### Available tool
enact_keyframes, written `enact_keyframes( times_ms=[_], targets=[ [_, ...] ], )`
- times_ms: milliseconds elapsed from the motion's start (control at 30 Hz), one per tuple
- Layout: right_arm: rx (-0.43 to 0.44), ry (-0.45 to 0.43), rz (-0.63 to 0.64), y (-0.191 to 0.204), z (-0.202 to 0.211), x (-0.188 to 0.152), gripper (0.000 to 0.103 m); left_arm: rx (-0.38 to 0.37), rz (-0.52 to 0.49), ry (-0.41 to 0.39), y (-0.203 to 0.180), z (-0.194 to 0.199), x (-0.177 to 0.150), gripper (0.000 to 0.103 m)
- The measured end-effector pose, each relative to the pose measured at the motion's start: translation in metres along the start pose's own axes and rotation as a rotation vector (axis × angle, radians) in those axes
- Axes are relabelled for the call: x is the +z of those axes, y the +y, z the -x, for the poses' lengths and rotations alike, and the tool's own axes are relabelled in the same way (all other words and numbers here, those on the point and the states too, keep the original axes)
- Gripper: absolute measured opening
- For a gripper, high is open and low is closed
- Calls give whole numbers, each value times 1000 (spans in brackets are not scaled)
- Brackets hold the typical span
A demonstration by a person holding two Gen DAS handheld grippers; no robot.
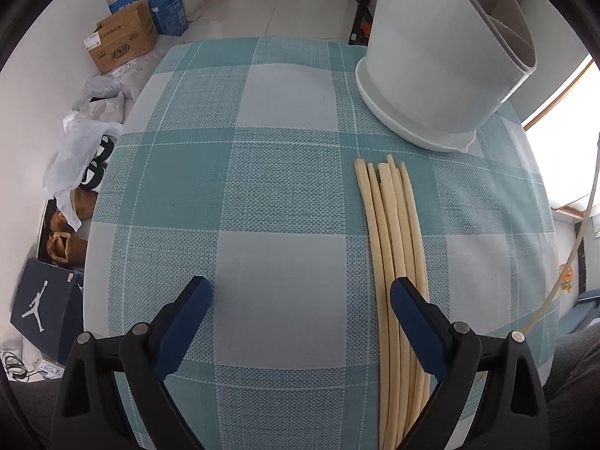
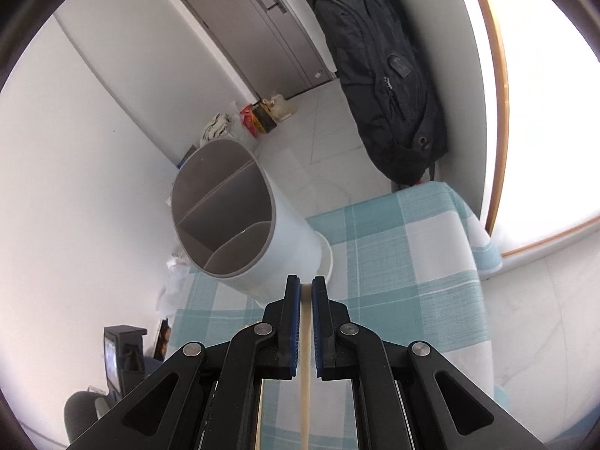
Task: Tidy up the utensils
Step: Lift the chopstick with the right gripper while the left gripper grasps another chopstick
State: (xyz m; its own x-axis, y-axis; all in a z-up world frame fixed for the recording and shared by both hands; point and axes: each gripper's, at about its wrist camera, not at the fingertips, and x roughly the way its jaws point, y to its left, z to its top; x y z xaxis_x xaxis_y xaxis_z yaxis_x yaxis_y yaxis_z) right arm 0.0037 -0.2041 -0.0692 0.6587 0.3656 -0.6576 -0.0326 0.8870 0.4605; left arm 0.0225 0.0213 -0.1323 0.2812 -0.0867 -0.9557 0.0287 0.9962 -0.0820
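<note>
2 views share this moment. In the left wrist view, the left gripper (image 1: pixel 300 296) hangs low over the teal-and-white checked tablecloth (image 1: pixel 240 172) with its blue-padded jaws spread wide and nothing between them. A bundle of pale chopsticks (image 1: pixel 393 247) lies flat on the cloth, side by side, running away from the camera; the right-hand finger (image 1: pixel 408 315) sits over the near part of the bundle, though whether it touches them is unclear. Beyond the far tips stands a white utensil holder (image 1: pixel 431 75) on its own saucer-like base, near the table's far right corner. Cardboard boxes (image 1: pixel 120 41) and bags sit on the floor to the left.

In the right wrist view, the right gripper (image 2: pixel 306 300) has its jaws nearly together, pinching 1 chopstick (image 2: pixel 304 375) that runs lengthwise between the pads. Just ahead and left is the holder (image 2: pixel 225 206), its grey interior split into compartments. A black backpack (image 2: pixel 382 75) hangs against the wall behind the table.
</note>
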Motion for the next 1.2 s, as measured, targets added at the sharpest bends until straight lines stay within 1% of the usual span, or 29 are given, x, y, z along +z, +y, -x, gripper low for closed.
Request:
enact_keyframes(
  times_ms=[100,133,200,367,533,567,600,667,700,867,1000,1033,1100,1133,1200],
  targets=[
    [3,-16,-25,-6,10,2,5,7,25,10,0,-2,0,94],
    [7,-20,-35,-9,12,3,5,26,17,18,-2,-4,1,94],
    [10,-28,-41,-11,15,4,5,39,12,10,-6,-7,5,94],
    [18,-34,-44,-13,19,5,5,31,40,21,-5,-9,7,92],
    [25,-30,-55,-14,19,6,5,32,35,24,-1,-9,11,85],
    [28,-30,-56,-14,19,6,5,35,39,22,0,-8,11,80],
    [32,-29,-57,-14,19,6,5,24,40,22,0,-8,11,79],
    [33,-29,-59,-14,19,7,5,-25,54,19,1,-6,12,79],
    [34,-28,-59,-13,19,7,5,-29,60,16,2,-7,14,79],
    [35,-28,-62,-13,18,8,5,66,-4,9,-7,-16,20,79],
    [36,-25,-65,-13,18,8,5,73,-1,17,-4,-19,28,79],
    [39,-25,-66,-13,18,8,5,73,-5,17,-3,-19,31,77],
    [42,-26,-67,-13,18,8,6,67,-20,17,-4,-20,37,68],
    [44,-25,-68,-13,18,8,6,67,-27,17,-5,-20,41,66],
    [46,-23,-72,-13,18,9,5,63,-38,15,-5,-21,47,59]
  ],
)
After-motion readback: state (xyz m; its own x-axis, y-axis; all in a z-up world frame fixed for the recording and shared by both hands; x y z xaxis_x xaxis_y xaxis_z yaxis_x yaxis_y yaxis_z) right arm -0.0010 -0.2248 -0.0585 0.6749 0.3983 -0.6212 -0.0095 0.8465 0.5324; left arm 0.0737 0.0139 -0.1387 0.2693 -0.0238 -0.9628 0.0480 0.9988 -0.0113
